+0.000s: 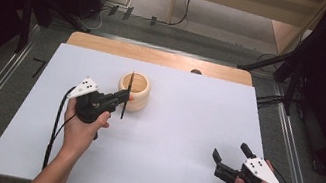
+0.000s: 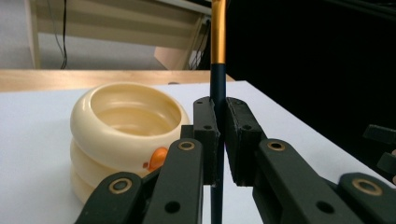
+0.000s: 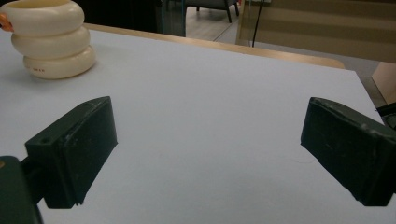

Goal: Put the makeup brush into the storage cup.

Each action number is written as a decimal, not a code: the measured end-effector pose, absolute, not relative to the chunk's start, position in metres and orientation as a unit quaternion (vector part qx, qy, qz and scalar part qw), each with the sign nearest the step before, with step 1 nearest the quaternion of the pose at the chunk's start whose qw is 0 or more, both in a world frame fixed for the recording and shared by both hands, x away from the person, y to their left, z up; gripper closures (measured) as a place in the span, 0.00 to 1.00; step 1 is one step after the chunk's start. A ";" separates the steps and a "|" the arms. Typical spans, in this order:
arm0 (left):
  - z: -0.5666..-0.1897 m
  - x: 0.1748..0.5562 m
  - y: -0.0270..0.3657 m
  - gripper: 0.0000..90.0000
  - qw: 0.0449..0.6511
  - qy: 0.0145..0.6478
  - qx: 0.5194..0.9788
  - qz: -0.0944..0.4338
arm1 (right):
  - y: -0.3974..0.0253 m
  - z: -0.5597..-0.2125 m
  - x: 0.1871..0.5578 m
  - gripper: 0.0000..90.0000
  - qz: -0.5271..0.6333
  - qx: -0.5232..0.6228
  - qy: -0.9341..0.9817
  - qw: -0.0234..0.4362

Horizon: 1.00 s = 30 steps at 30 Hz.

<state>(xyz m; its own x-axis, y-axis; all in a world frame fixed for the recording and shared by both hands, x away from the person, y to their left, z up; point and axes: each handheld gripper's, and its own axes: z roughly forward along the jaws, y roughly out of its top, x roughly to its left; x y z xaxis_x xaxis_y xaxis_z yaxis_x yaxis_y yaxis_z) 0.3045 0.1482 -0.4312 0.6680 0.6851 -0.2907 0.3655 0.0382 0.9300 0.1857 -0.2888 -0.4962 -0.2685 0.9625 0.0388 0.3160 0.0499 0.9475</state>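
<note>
A cream ribbed cup with an orange mark stands on the white table sheet, toward the back left of centre. My left gripper is shut on a thin dark stick with an orange-gold upper part, held upright just in front of the cup. The stick's shaft crosses the cup's near side in the high view. My right gripper rests open near the front right of the sheet, nothing between its pads; the cup shows far to its left.
The sheet lies on a wooden table whose bare edge shows at the back. Metal rails run along both sides. Stand legs and cables sit on the floor beyond the table.
</note>
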 end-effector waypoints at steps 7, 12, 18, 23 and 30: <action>-0.433 0.307 0.148 0.94 0.629 0.366 0.670 0.149 | -0.289 -0.496 0.186 0.04 0.475 0.500 0.639 0.340; -0.434 0.311 0.149 0.94 0.639 0.364 0.659 0.156 | -0.289 -0.496 0.185 0.04 0.475 0.500 0.639 0.340; -0.435 0.317 0.150 0.94 0.642 0.366 0.655 0.157 | -0.289 -0.496 0.186 0.04 0.475 0.501 0.639 0.340; -0.435 0.324 0.150 0.94 0.640 0.369 0.655 0.159 | -0.289 -0.496 0.186 0.04 0.475 0.501 0.639 0.340; -0.428 0.334 0.146 0.94 0.641 0.368 0.653 0.162 | -0.289 -0.497 0.186 0.04 0.474 0.501 0.640 0.340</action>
